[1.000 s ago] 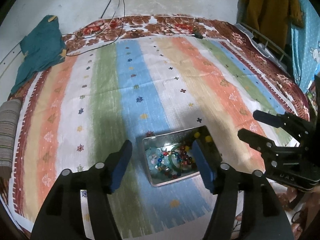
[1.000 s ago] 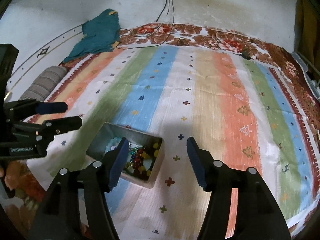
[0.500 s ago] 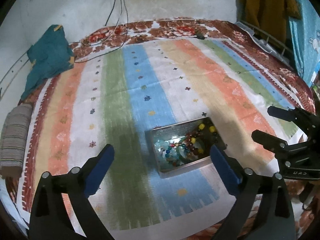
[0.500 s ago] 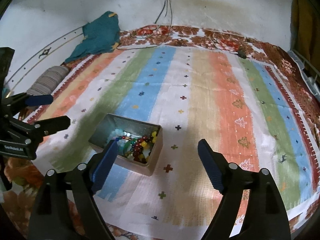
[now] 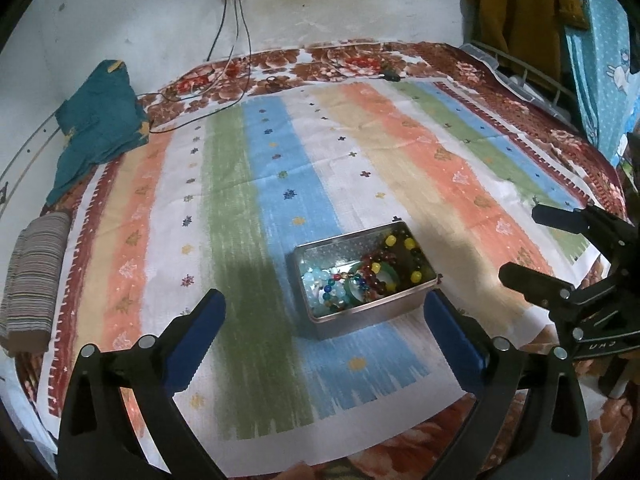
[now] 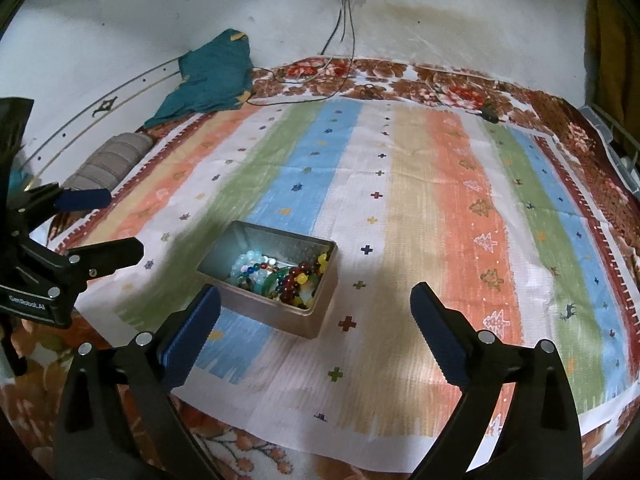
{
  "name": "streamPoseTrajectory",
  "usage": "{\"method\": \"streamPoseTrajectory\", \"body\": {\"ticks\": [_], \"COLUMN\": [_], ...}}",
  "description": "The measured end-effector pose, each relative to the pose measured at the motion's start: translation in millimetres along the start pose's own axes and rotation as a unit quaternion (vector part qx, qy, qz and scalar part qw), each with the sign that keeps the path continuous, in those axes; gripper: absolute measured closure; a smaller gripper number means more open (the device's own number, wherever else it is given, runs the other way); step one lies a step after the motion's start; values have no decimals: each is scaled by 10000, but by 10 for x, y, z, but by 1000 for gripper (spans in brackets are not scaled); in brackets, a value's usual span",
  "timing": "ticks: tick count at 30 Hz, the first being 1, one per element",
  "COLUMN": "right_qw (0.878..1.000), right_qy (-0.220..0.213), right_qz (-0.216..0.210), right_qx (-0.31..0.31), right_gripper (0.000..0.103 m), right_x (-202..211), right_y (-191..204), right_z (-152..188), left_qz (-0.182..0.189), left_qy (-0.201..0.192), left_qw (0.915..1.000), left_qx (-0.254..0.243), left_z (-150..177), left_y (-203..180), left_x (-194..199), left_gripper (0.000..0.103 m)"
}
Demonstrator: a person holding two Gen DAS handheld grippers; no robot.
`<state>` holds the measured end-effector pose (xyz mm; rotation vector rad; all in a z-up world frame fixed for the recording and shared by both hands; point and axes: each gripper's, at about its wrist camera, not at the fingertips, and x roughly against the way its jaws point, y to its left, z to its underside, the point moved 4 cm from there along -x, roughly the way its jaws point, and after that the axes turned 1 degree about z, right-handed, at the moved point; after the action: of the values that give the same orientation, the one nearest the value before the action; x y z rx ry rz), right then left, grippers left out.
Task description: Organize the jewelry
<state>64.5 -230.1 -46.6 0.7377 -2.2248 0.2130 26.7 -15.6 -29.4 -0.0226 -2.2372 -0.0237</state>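
Metal tin [image 5: 366,312], rectangular, open top, no lid on it. Sits flat on the striped cloth [image 5: 240,208], near the front edge, straddling the blue and white stripes, rotated a bit off the stripe direction. Inside: a heap of beaded bracelets [image 5: 362,276], tangled together, all below the rim. Pale aqua and white beads [image 6: 250,260] bunch at one end; dark red beads [image 6: 298,280] and bigger yellow beads [image 5: 402,258] at the other; a green bangle-like ring [image 5: 360,286] in the middle, partly buried. A few blue and multicolour beads mixed through. Individual strand count not readable. No jewelry visible on the cloth outside the tin.
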Motion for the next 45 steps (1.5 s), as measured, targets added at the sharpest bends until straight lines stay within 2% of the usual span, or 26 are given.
{"method": "streamPoseTrajectory", "body": {"ticks": [21, 45], "right_qw": [9999, 9999], "right_qy": [-85, -77], "right_qz": [-14, -9], "right_qx": [-67, -90], "right_gripper": [6, 7], "right_x": [89, 67], "right_y": [2, -34], "right_z": [29, 41], "left_qz": [-58, 93], "left_qy": [50, 3], "left_qw": [10000, 9999], "left_qx": [-9, 96], "left_z": [36, 26], "left_y": [-45, -75], "left_x": [21, 59], "left_gripper": [6, 6]}}
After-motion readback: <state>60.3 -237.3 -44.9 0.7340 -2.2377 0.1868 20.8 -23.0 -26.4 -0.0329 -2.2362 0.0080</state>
